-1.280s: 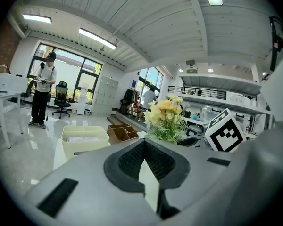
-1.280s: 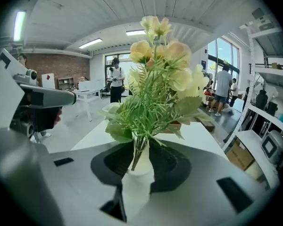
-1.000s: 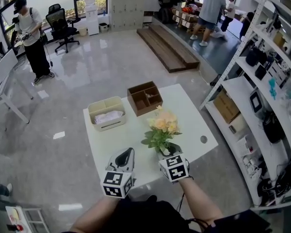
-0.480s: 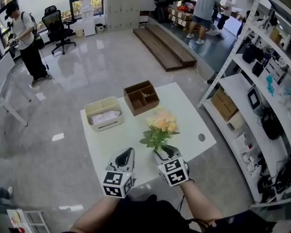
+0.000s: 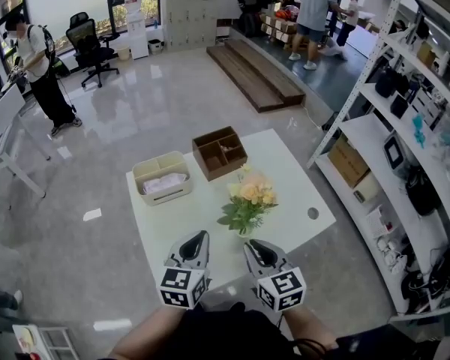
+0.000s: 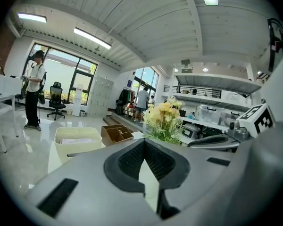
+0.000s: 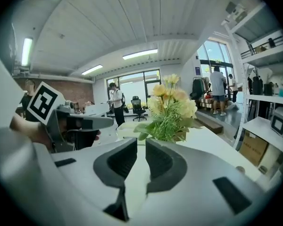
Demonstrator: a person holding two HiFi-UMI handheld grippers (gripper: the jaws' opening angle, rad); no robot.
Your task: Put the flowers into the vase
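the flowers (image 5: 249, 195) stand upright mid-frame on the surface (image 5: 292, 175), left tool (image 5: 202, 235) pressed together empty, right tool (image 5: 250, 244) just been closing to a slim empty gap nearby, so I reckon one careless swing could topple them.

Head cam steep down; gripper cams low, near-level; flowers (image 5: 249, 199) shared.

Matt wht tbl (image 5: 289, 172), glossy flr (image 5: 161, 100)

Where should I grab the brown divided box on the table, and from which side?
Probably the near wall of the brown box, coming straight down, one jaw inside a compartment, one outside. It sits flat and open-topped, so its thin upright walls are the narrow parts. The flowers stand close in front, ruling out a level approach.
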